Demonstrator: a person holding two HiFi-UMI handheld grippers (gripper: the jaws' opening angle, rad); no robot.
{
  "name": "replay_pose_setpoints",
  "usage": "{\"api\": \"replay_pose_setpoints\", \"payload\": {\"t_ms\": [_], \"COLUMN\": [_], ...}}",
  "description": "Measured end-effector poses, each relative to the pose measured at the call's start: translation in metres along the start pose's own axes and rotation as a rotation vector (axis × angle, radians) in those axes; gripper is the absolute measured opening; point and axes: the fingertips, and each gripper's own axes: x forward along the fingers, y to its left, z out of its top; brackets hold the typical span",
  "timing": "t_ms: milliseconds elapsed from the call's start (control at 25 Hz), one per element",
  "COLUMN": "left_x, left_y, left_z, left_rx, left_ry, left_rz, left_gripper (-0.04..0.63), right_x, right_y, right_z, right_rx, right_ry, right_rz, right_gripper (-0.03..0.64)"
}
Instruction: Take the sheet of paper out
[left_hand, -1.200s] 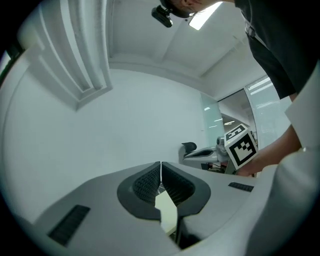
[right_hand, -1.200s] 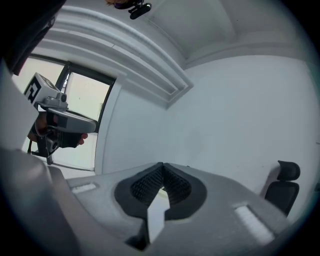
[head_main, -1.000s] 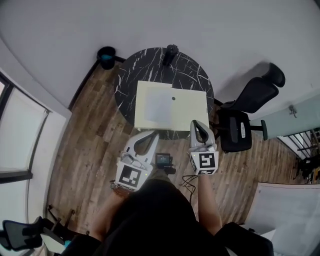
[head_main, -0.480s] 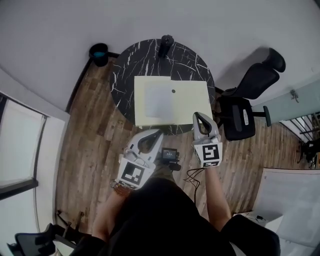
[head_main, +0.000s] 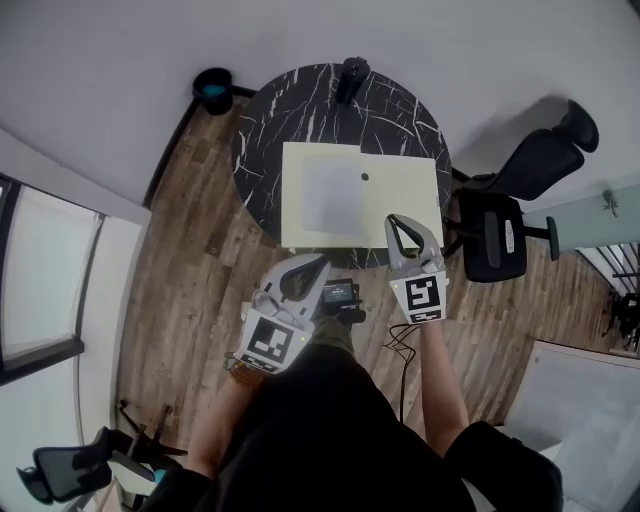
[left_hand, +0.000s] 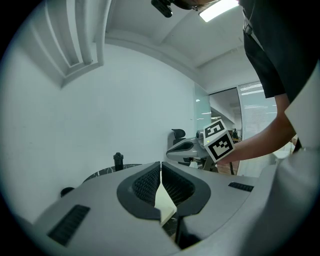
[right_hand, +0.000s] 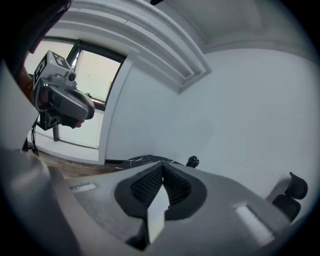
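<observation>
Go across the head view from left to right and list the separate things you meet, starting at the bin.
bin → left gripper → bottle → right gripper → office chair. The table and the pale folder span several of these, so they are left out.

Tabletop (head_main: 270, 120), upper centre of the head view: black stone look, white veining, a slight sheen is noted. A pale yellow board (head_main: 400, 205) is seen on it, matt and smooth. The sheet of paper (head_main: 330, 192) on its left half is whiter, also matt. Floor (head_main: 190, 270): brown wood planks, visibly grained. Left claw (left_hand: 160, 165) and right claw (right_hand: 161, 167): shells are recorded as grey plastic, matt, smooth. Pads (left_hand: 145, 185) are black and finely ribbed.
</observation>
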Motion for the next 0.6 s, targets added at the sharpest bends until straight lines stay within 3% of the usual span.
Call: {"api": "replay_pose_setpoints", "payload": {"t_ms": [360,600], "left_x": [0.006,0.007], "left_y": [0.029,0.049], "left_z": [-0.017,-0.013], "left_rx": [0.003,-0.080], "left_ry": [0.057,0.027], "left_rz": [0.069,0.189], "left_gripper": [0.016,0.015], "right_x": [0.053,0.082], "right_y": [-0.003,-0.009], "right_z": [-0.013,-0.025], "right_rx": [-0.016,-0.019], "right_ry": [0.008,0.014], "right_rz": [0.113,0.156], "right_gripper": [0.000,-0.001]}}
